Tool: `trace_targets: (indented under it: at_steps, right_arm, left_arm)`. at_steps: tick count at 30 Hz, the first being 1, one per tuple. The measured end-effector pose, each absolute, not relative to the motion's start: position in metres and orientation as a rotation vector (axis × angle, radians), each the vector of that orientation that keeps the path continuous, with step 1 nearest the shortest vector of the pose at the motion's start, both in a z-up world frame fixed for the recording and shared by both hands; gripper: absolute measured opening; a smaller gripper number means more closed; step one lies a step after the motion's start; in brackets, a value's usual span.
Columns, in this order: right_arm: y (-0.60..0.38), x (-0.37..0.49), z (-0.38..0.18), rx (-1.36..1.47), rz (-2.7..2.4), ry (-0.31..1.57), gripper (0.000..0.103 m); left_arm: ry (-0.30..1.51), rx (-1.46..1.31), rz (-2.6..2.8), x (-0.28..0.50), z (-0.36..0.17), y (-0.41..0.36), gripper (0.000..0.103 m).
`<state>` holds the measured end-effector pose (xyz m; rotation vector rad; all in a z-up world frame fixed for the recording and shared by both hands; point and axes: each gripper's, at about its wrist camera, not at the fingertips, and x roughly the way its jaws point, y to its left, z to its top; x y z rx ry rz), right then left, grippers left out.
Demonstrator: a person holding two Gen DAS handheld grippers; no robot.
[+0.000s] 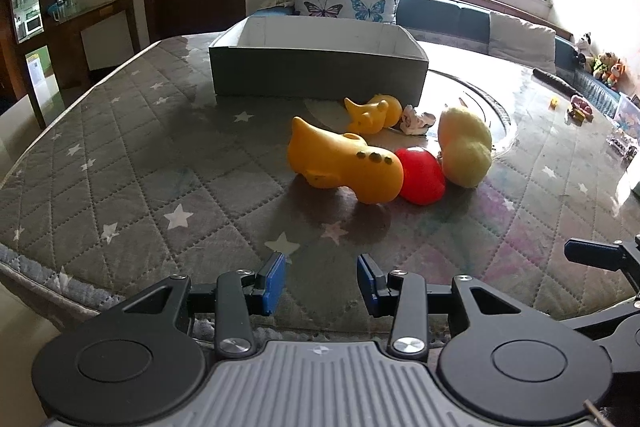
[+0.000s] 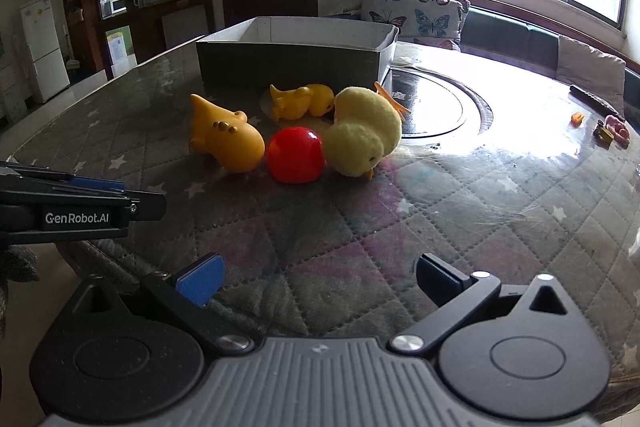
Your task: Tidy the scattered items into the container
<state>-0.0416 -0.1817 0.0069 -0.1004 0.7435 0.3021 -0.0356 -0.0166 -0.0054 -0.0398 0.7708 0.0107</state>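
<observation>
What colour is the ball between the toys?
Red; the ball shows best in the right wrist view.

left hand-held gripper (image 1: 321, 281) and right hand-held gripper (image 2: 318, 281) side by side (jaws apart)

The left wrist view was taken from low over the near edge of the table (image 1: 120, 163), looking forward along the left gripper (image 1: 321, 281) toward the box (image 1: 316, 75) and the window. The toys were seen at a middle distance, slightly to the right of centre.

The right wrist view was taken from a similar low height, just beside and to the right, facing the same way past the right gripper (image 2: 318, 281). The toys were seen a little left of centre.

The box (image 2: 292, 61), the red ball (image 1: 422, 181) (image 2: 295, 155), the table (image 2: 480, 211) and the cushions behind were shared by both views. Each gripper was also caught at the edge of the other view.
</observation>
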Motion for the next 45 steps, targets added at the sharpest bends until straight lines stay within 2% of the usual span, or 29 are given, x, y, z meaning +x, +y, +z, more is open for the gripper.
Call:
trace_targets:
  at_steps: [45]
  right_arm:
    - [-0.177,-0.025,0.001,-0.079,0.341,0.796,0.103]
  left_arm:
    - [0.819,0.012,0.019,-0.017,-0.008,-0.026,0.042]
